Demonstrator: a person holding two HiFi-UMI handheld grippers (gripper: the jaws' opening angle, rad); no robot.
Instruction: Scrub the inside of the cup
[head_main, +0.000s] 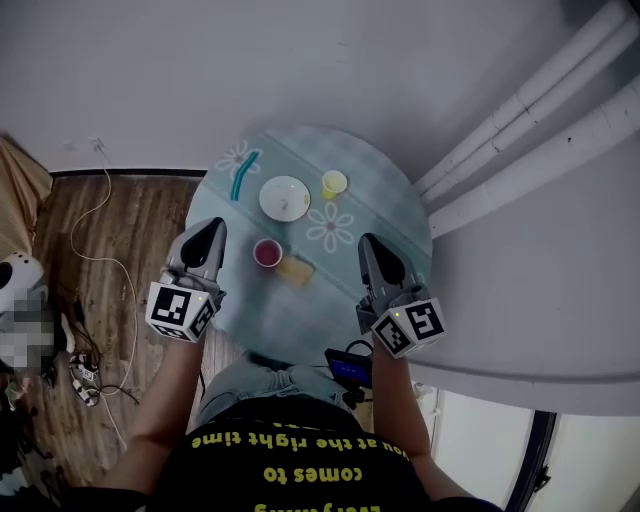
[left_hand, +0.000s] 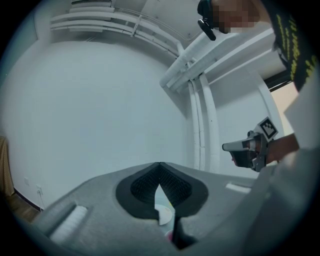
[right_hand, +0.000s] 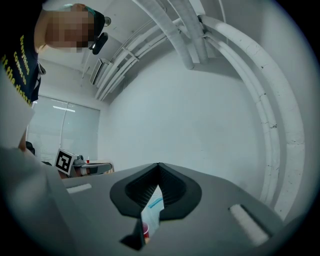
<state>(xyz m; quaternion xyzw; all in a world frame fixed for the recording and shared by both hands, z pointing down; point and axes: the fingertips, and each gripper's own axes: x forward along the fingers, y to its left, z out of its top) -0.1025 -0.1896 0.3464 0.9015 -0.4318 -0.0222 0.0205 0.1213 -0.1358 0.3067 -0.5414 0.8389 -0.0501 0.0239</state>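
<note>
Cup: pink, upright on table | left gripper, right gripper: closed, empty

The table wears a pale blue-green checked cloth printed with white daisies. On it are a magenta-red cup, a yellow cup, a white plate, a slim teal tool and a tan sponge. The left gripper and the right gripper are grey, and their cubes carry black-and-white square markers. The floor is brown wood grain.

Sponge, dish — obstacles near cup
</note>
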